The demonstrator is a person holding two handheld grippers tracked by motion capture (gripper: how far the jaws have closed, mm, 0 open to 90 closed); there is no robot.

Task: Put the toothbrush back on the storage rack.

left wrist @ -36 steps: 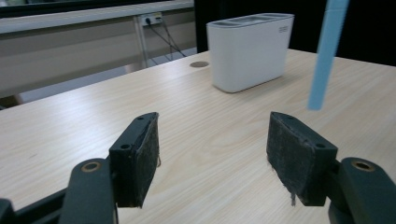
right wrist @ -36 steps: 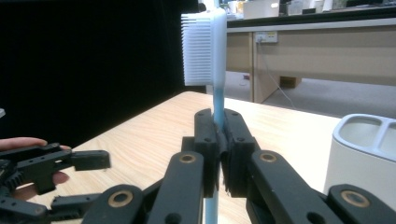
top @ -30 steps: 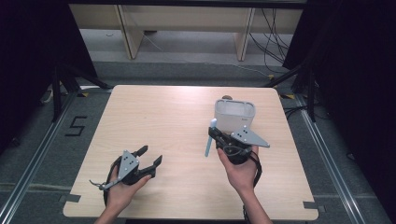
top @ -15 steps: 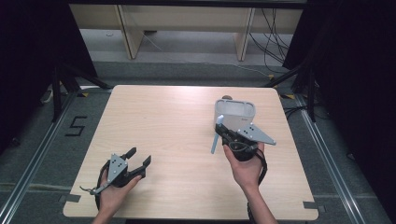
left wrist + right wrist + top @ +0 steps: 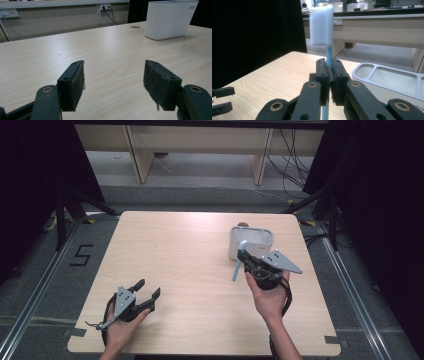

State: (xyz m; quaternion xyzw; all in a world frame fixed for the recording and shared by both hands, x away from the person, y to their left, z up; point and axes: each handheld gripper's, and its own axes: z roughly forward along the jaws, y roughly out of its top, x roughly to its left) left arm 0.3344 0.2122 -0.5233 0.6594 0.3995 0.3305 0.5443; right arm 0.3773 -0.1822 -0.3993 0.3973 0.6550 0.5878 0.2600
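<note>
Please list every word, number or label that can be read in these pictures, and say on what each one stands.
"5": on the floor left of the table.
Small grey lettering on the white holder, top corner: too blurred to read.
Partial lettering on the holder's side, right gripper view: cut off, unreadable.

One toothbrush (image 5: 326, 30), one white holder (image 5: 251, 242), two grippers, left (image 5: 148, 291) and right (image 5: 241, 254), one table (image 5: 190, 255)

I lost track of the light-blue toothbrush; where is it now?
In the high view the light-blue toothbrush sits on the table's right side, clamped in the right hand-held gripper, just in front of the white plastic holder.
</note>
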